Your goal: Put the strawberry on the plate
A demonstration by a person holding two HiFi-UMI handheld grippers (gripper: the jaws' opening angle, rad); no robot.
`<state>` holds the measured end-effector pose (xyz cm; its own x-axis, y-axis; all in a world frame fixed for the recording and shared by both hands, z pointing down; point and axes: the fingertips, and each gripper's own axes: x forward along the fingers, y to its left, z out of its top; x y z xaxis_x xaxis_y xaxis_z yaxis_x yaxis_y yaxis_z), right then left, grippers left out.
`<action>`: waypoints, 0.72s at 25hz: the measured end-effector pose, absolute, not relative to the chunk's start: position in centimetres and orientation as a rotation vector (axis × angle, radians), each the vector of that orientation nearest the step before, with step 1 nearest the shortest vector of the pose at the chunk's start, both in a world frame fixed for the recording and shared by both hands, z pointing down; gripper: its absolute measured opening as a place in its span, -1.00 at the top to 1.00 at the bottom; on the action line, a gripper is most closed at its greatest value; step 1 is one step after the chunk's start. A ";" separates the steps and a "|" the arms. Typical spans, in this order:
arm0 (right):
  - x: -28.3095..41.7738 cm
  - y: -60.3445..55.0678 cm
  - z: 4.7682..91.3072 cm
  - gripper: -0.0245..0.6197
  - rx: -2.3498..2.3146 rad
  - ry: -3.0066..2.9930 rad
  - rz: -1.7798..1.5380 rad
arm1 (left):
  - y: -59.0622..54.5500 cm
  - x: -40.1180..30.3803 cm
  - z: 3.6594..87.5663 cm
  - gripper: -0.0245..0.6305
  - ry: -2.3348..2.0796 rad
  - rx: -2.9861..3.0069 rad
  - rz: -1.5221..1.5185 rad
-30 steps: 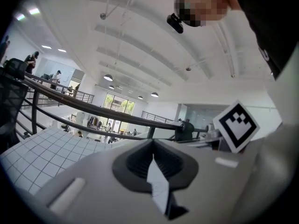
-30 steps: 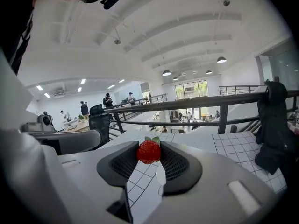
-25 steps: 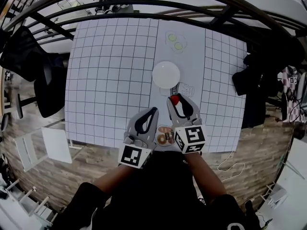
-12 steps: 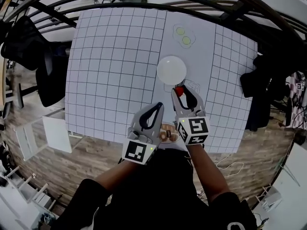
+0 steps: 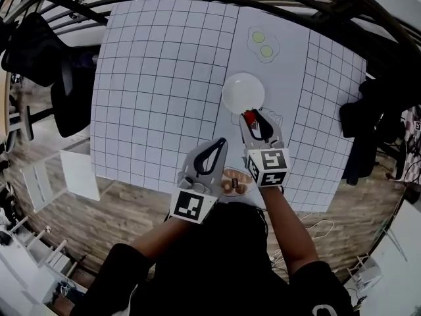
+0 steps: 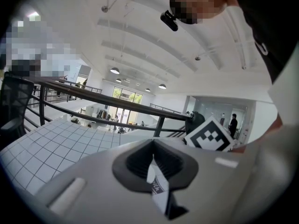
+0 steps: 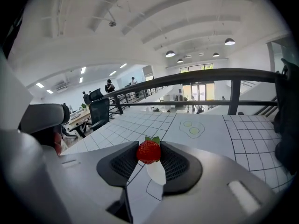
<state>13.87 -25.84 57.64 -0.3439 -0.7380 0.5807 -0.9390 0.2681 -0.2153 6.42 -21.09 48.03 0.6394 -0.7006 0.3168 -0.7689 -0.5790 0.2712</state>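
A red strawberry (image 5: 250, 118) with green leaves (image 7: 148, 151) is pinched between the dark pads of my right gripper (image 5: 251, 116), which is shut on it. It hangs just at the near rim of the white round plate (image 5: 243, 92). In the right gripper view the plate (image 7: 157, 172) shows pale through the gap below the berry. My left gripper (image 5: 220, 142) hovers to the left, nearer the table's front edge, shut with nothing between its tips (image 6: 152, 143).
A fried-egg toy (image 5: 262, 43) lies beyond the plate on the grey strip of the gridded mat (image 5: 158, 78). A small dish with brown pieces (image 5: 232, 184) sits at the front edge between the grippers. A black chair (image 5: 39, 58) stands left of the table.
Both grippers have moved away from the person and lower over the table. The strawberry, earlier well short of the plate, now sits at its near rim.
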 end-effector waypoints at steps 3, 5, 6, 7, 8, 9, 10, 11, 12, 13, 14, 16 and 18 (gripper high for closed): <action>13.9 -26.4 59.2 0.48 1.503 -2.160 0.764 | -21.6 6.1 48.6 0.90 -1.178 2.475 0.254; 13.8 -26.6 60.2 0.48 1.488 -2.143 0.783 | -21.8 5.7 49.0 0.90 -1.185 2.463 0.259; 13.7 -26.6 60.7 0.48 1.481 -2.136 0.796 | -21.9 5.5 49.2 0.90 -1.191 2.455 0.262; 13.6 -26.7 61.2 0.48 1.474 -2.129 0.806 | -22.0 5.2 49.5 0.90 -1.197 2.447 0.267; 13.6 -26.8 61.6 0.48 1.467 -2.121 0.813 | -22.0 5.0 49.7 0.90 -1.203 2.441 0.274; 13.6 -26.9 62.0 0.48 1.462 -2.113 0.818 | -22.0 4.8 50.0 0.90 -1.209 2.436 0.280; 13.6 -27.0 62.4 0.48 1.458 -2.105 0.823 | -22.1 4.7 50.1 0.90 -1.213 2.435 0.285; 13.6 -27.0 62.8 0.48 1.456 -2.098 0.828 | -22.1 4.6 50.2 0.90 -1.217 2.434 0.290; 13.7 -27.1 63.2 0.48 1.453 -2.091 0.832 | -22.1 4.4 50.3 0.90 -1.221 2.433 0.293; 13.7 -27.2 63.7 0.48 1.450 -2.084 0.835 | -22.1 4.3 50.4 0.90 -1.224 2.430 0.295; 13.8 -27.2 64.1 0.48 1.444 -2.075 0.836 | -22.2 4.1 50.5 0.90 -1.228 2.425 0.298; 13.9 -27.3 64.9 0.48 1.428 -2.056 0.835 | -22.2 3.8 50.6 0.90 -1.240 2.415 0.301; 13.9 -27.4 65.7 0.48 1.413 -2.039 0.829 | -22.3 3.4 50.7 0.90 -1.255 2.406 0.299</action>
<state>13.94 -27.44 65.71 -0.3206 -0.6263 0.7106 -0.9444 0.2687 -0.1893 3.44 -22.32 50.71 0.5723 -0.7324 0.3690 -0.8201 -0.5116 0.2563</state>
